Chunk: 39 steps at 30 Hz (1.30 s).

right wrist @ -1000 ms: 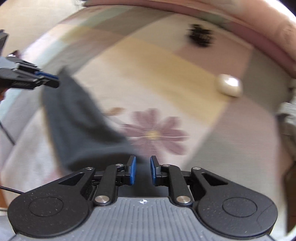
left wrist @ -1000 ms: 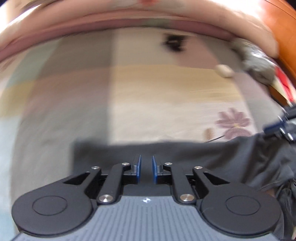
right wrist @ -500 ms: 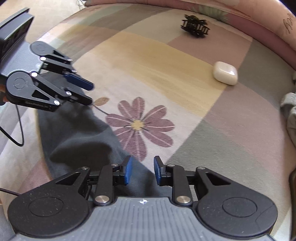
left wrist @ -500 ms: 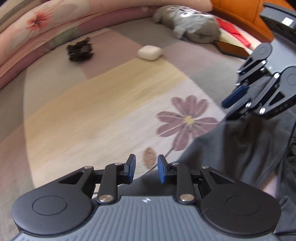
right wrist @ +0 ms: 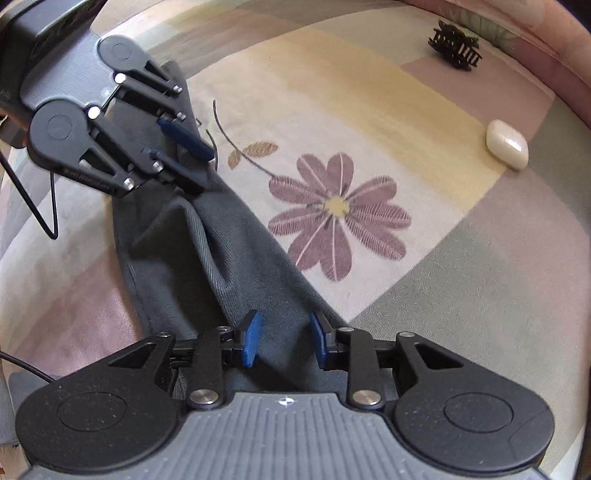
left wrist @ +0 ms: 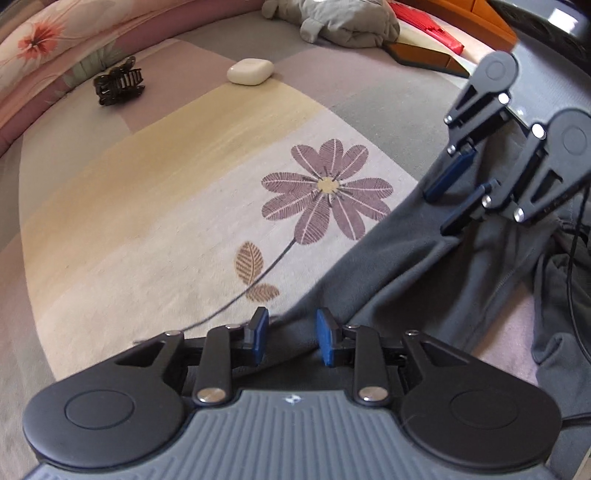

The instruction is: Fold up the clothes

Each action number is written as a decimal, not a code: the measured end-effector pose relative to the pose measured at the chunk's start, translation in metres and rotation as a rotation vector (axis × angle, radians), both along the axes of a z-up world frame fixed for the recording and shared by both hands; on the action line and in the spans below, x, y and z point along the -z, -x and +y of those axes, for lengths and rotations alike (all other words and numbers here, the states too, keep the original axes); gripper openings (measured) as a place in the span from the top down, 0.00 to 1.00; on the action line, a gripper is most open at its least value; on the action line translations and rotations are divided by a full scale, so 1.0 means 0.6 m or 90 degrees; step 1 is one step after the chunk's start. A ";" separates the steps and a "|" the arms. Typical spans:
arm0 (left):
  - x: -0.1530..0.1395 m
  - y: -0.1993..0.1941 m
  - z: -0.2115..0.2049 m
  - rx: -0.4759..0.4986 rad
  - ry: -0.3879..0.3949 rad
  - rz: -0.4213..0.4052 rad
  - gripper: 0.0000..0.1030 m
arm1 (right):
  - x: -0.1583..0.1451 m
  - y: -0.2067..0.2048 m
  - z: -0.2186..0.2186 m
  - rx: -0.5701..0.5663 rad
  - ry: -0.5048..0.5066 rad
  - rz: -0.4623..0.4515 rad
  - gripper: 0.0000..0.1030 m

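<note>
I am working on a bed (left wrist: 155, 206) spread with a patchwork cover of cream, yellow, mauve and grey, printed with a purple flower. On it lie my dark grey garment (right wrist: 221, 266), a black hair claw (left wrist: 118, 85), a white earbud case (left wrist: 250, 72) and a grey plush toy (left wrist: 343, 22).

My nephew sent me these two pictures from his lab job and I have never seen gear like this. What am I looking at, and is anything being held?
No robot: a person holds two hand-held clamps, each with a camera looking along its blue-padded fingers. One picture comes from the left gripper, the other from the right gripper, and each view shows the other clamp. Both are open, holding nothing, over a dark grey garment lying on a flower-patterned bedspread. Also there: a white case, a black hair claw and a grey plush toy.
</note>
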State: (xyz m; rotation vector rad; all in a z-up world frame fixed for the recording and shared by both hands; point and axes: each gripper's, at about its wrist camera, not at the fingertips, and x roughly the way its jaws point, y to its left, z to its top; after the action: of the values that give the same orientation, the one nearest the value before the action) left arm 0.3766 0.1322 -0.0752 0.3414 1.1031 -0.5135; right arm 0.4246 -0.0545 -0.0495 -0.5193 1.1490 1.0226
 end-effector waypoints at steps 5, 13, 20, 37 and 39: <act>-0.023 0.016 0.017 -0.042 0.009 -0.013 0.72 | -0.022 -0.053 0.006 0.049 -0.055 0.002 0.65; -0.010 0.049 0.049 -0.105 0.027 0.043 0.72 | 0.025 -0.029 0.057 -0.031 -0.020 0.003 0.62; -0.007 0.074 0.048 -0.099 0.036 0.073 0.72 | 0.022 0.007 0.067 -0.073 0.007 -0.016 0.71; -0.024 0.080 0.067 -0.162 0.071 0.080 0.71 | -0.004 -0.111 0.069 0.051 0.009 -0.028 0.91; -0.025 0.082 0.079 -0.175 0.073 0.080 0.71 | -0.014 -0.115 0.068 0.061 -0.015 -0.015 0.86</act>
State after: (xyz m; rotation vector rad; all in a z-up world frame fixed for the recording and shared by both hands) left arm 0.3272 0.1793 -0.0604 0.0559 1.2148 -0.3549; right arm 0.4935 -0.0134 -0.0414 -0.4519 1.1299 0.9433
